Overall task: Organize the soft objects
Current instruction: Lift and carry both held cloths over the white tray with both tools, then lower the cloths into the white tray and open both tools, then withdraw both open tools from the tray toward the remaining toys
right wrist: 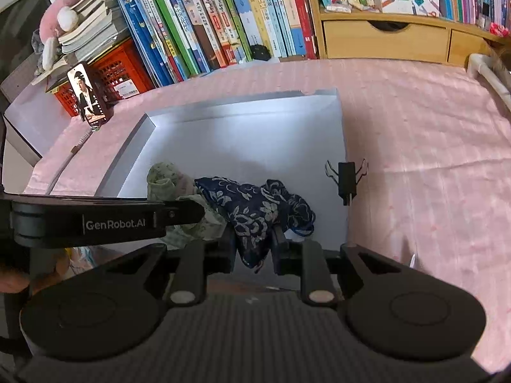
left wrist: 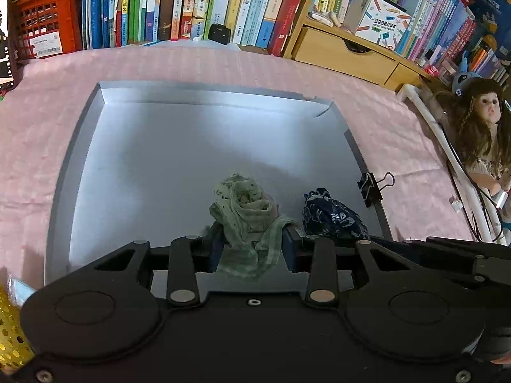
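pink cloth fills both frames; grey tray lies at frame centre. left gripper, lower centre, jaws narrowly parted, clamps the green cloth over the tray. right gripper is closed on the navy floral cloth. only the right view shows "genrobot.ai" and the phone, upper left; only the left view shows the doll.

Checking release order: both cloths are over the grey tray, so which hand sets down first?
Probably right. The right gripper holds the navy floral cloth beside the tray edge with the binder clip; the left gripper holds the green cloth nearer the middle.
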{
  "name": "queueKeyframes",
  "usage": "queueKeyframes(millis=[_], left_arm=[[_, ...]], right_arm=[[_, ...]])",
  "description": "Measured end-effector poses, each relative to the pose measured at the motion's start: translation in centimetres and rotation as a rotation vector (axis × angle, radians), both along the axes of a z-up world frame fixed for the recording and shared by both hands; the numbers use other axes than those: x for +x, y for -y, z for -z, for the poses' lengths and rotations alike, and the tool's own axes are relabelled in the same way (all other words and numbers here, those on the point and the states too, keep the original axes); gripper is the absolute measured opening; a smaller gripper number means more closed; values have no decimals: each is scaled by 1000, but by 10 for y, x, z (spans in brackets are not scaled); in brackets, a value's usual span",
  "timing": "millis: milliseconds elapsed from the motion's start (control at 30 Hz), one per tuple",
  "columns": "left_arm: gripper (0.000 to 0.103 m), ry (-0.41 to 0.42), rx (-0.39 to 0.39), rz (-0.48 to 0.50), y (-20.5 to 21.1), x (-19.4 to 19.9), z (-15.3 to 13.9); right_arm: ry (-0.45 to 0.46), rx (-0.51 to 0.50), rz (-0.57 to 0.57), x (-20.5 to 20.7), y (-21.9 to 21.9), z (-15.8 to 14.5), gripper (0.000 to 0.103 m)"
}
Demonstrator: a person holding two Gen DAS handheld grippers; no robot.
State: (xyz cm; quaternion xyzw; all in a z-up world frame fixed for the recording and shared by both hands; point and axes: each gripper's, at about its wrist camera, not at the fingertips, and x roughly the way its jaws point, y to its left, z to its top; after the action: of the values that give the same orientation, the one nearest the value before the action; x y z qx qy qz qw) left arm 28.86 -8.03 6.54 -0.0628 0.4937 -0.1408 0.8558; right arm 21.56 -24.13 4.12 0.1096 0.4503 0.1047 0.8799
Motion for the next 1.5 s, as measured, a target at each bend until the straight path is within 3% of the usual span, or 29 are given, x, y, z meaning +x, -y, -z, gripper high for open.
queueKeyframes(millis=[200, 333, 433, 733, 1167, 1500], left_arm=[[39, 3, -12, 12, -1, -3, -2], [53, 34, -3, 12, -4, -8, -9], [59, 59, -1, 8, -8, -13, -16], [76, 155, 21, -3, -18, -35, -44], [83, 325, -7, 11, -31, -97, -80], [87, 442, -26, 27, -43, -160, -84]], right_arm=[[-4, 6, 5, 0, 0, 2, 31], [11, -4, 7, -3, 0, 0, 36], [24, 3, 9, -6, 2, -4, 54], [89, -9, -4, -22, 1, -26, 63], [253, -75, -26, -73, -8, -60, 73], [381, -118, -36, -123, -15, -64, 82]])
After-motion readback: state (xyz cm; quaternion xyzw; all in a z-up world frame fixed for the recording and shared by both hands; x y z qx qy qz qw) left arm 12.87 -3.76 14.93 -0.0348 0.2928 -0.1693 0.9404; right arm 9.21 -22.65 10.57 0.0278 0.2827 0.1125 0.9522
